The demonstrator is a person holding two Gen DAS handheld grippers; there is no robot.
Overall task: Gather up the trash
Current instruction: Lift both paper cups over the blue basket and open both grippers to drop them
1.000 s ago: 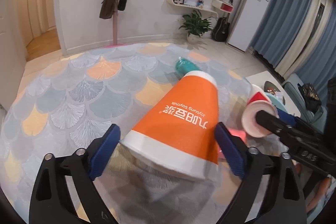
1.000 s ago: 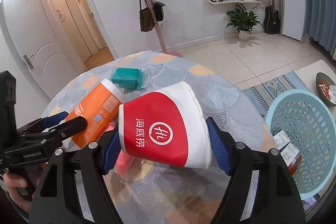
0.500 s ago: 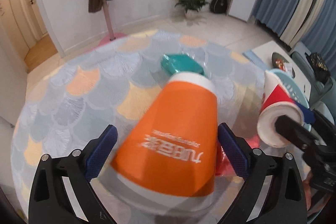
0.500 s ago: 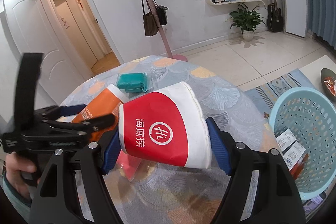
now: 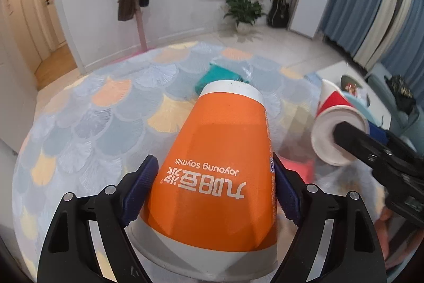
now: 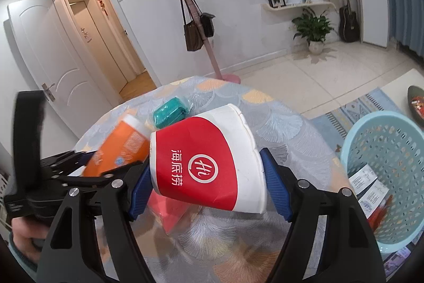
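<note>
So the left gripper [image 5: 214, 192] has its blue pads [image 5: 139, 187] pinched on both sides of an orange paper cup [image 5: 220, 161]. The cup is tipped forward with its narrow bottom pointing away from the camera and the wide white rim close to the lens, and the soymilk print reads upside down from the left wrist view. It's up off the table, nothing under it but the tablecloth.

The right gripper [image 6: 209, 174] is doing the same thing with a red and white paper cup [image 6: 209, 161]: blue pads [image 6: 275, 190] clamped on either side, cup lying sideways between them with its open mouth facing left. From the left camera you can see straight into that red cup's mouth [image 5: 336, 134] off to the right, with one black finger of the right gripper in front of it.

Both cups are held over a round table [image 6: 286, 123] covered in a fan-pattern cloth in pale blue, orange and yellow. A teal packet [image 6: 171, 112] lies on the cloth just beyond the cups, and something red and flat [image 6: 172, 208] sits on the table below the red cup; can't tell what it is.

Past the table's right edge there's a light blue plastic basket [image 6: 387, 177] with a few paper slips already inside.
</note>
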